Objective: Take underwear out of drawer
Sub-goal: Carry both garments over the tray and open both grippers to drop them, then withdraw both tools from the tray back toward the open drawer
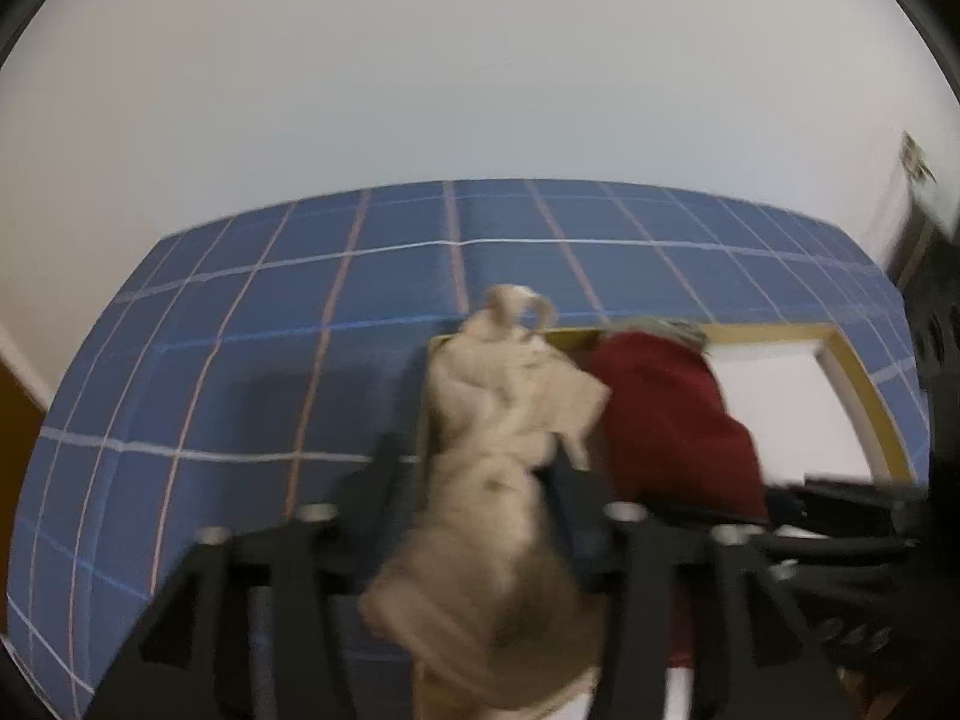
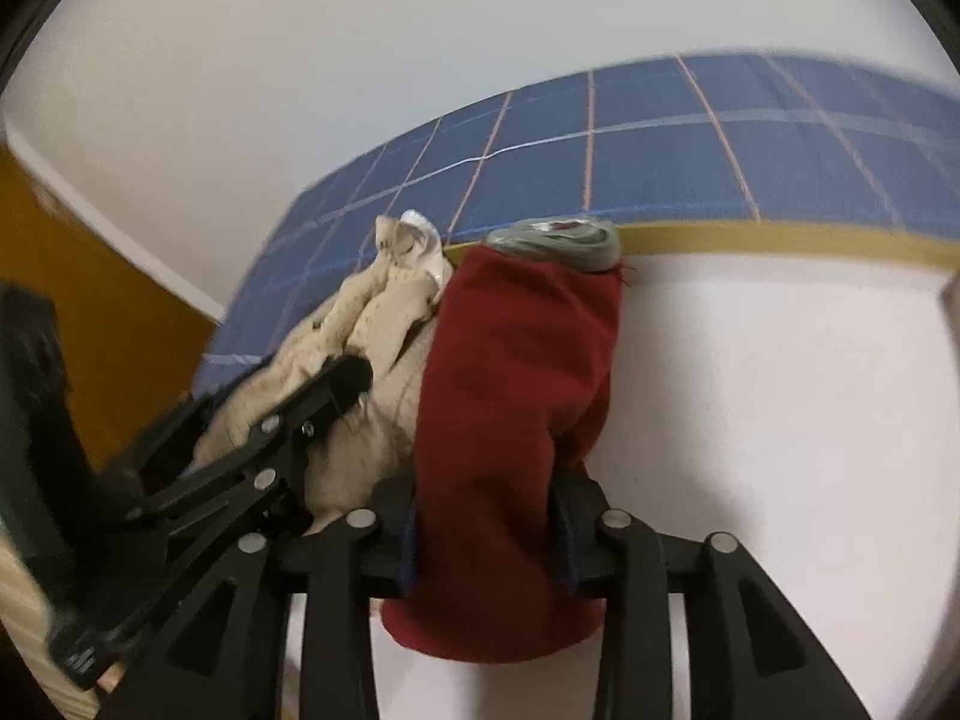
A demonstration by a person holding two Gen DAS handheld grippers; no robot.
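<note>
Here, both grippers are angling downward side by side over the drawer (image 2: 780,243). The left gripper (image 1: 480,468) is standing spread around a crumpled beige bundle (image 1: 504,420), its left finger apart from the cloth. The right gripper (image 2: 486,516) is flanking a red roll (image 2: 516,408); I cannot tell whether its pads are pressing. Both pieces are lying in the drawer's white interior, touching, the red one's grey waistband (image 2: 558,243) pointing toward the blue checked cloth (image 1: 240,324) beyond.
</note>
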